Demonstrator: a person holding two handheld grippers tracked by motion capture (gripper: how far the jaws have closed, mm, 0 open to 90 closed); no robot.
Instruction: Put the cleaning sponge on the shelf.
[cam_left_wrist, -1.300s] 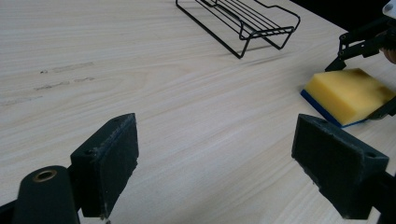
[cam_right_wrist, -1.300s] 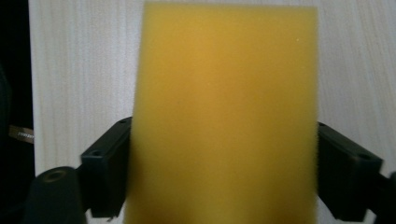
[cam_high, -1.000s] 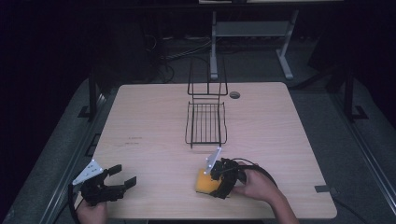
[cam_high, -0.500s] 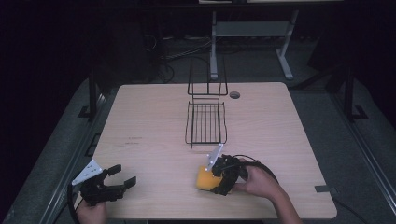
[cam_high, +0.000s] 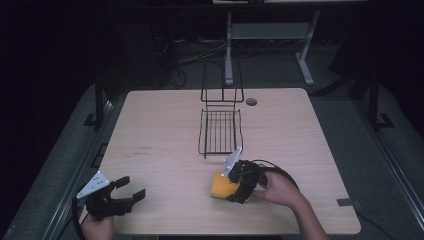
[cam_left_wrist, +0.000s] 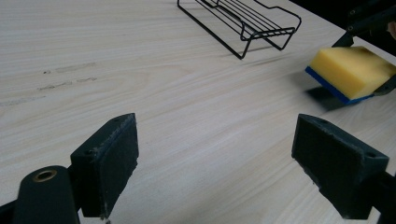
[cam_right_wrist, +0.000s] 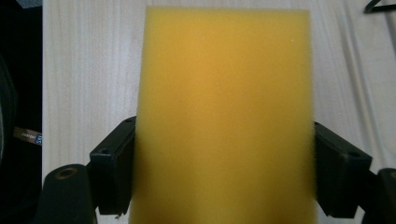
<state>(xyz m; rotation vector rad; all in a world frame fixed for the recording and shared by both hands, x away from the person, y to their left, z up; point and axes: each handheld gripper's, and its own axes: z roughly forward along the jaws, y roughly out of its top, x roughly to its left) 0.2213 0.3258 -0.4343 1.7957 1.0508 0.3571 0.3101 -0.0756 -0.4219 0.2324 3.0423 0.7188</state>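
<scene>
A yellow sponge (cam_high: 221, 186) with a blue underside sits between the jaws of my right gripper (cam_high: 231, 186), just above the table near its front middle. In the right gripper view the sponge (cam_right_wrist: 224, 116) is pressed on both sides by the black pads (cam_right_wrist: 112, 170). From the left gripper view the same sponge (cam_left_wrist: 352, 70) appears far right, blue layer down. My left gripper (cam_high: 131, 189) rests at the front left corner with its jaws wide apart and nothing between them; its pads (cam_left_wrist: 109, 163) frame bare wood.
A black wire rack (cam_high: 220, 131) stands at the table's middle, its tall back toward the far edge; in the left gripper view the rack (cam_left_wrist: 243, 21) is at the top. A round cable hole (cam_high: 251, 101) lies behind it. Table edges drop to dark floor.
My right gripper has lifted the sponge slightly and carried it a little up toward the rack. The left gripper has stayed put.
</scene>
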